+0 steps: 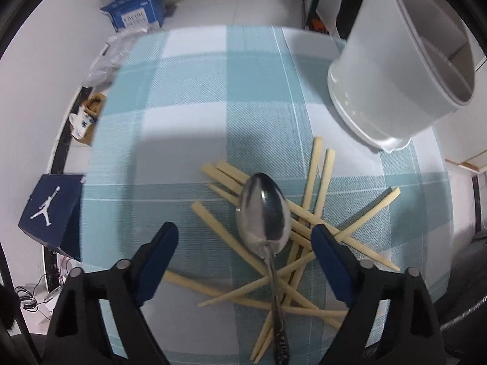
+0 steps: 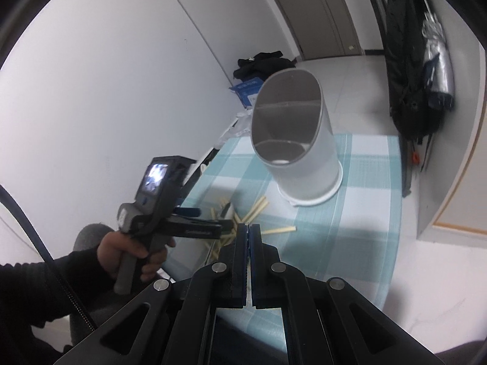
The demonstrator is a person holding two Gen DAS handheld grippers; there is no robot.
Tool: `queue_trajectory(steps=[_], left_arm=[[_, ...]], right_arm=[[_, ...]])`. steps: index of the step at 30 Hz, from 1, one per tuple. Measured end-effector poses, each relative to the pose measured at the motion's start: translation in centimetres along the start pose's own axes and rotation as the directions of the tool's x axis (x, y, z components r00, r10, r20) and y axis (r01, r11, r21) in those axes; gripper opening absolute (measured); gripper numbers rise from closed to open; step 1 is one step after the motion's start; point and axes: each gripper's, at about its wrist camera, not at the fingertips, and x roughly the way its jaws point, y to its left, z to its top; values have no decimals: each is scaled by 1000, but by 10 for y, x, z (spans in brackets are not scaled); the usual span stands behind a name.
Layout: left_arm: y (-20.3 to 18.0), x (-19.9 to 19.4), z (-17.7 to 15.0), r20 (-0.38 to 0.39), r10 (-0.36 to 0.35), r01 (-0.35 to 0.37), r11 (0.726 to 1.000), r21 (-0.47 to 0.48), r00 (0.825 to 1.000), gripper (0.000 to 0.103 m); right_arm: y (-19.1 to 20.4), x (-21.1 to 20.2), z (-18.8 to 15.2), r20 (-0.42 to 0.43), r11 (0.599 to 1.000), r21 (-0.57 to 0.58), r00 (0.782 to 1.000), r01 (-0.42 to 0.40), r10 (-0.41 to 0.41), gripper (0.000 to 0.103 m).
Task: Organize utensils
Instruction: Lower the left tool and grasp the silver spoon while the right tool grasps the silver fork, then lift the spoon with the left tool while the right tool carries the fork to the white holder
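Metal spoon lying on a chopstick pile mid-desk, divided holder nearby. Stiff, slick, thin, so better pinched at the neck. Left tool wide apart straddling the bowl, touching nothing. Right tool clamped closed, holding nothing.

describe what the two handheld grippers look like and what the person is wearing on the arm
The left gripper and the right gripper share one build: black angular plastic link arms joined by round silver pins, ending in flat dark blue fingers. From the right wrist view, the left one carries a small lit screen above a grey handle. The hand emerges from a black sleeve with a zip.
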Motion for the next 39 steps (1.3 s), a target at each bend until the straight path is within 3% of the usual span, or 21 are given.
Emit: queue_trajectory(steps=[1, 4, 6, 9, 11, 22, 27, 31, 35, 39], left_arm=[[1, 2, 0, -13, -5, 5, 1000, -5, 1000, 81], [6, 1, 3, -3, -18, 18, 999, -41, 1000, 67], [7, -1, 6, 2, -12, 12, 998, -56, 1000, 47], [7, -3, 7, 3, -17, 17, 999, -52, 1000, 33], [7, -3, 6, 5, -13, 14, 999, -51, 1000, 28], [2, -5, 11, 58, 0, 5, 997, -76, 998, 28], [8, -21, 13, 132, -25, 42, 991, -127, 991, 28], [9, -43, 11, 246, -48, 88, 984, -155, 968, 28], [6, -67, 5, 384, -71, 134, 981, -141, 921, 27], [1, -79, 5, 427, -112, 173, 979, -107, 897, 27]], right_arm=[[-2, 0, -1, 2, 1000, 2, 1000, -2, 2, 1], [-7, -1, -4, 9, 1000, 20, 1000, -8, 8, 1], [-11, -1, -4, 6, 999, 32, 1000, -7, 7, 1], [-15, -1, -4, 12, 999, 43, 1000, -8, 7, 1], [-17, -1, -4, 17, 999, 48, 1000, -9, 8, 1], [-15, 0, -6, 31, 999, 41, 1000, -4, 3, 1], [-13, 1, -3, 29, 1000, 25, 999, 13, -14, 1], [-10, 2, 1, 19, 998, 0, 998, 56, -56, 1], [-2, -1, 12, 30, 994, -51, 995, 101, -99, 1], [9, -2, 25, 42, 984, -109, 989, 142, -138, 1]])
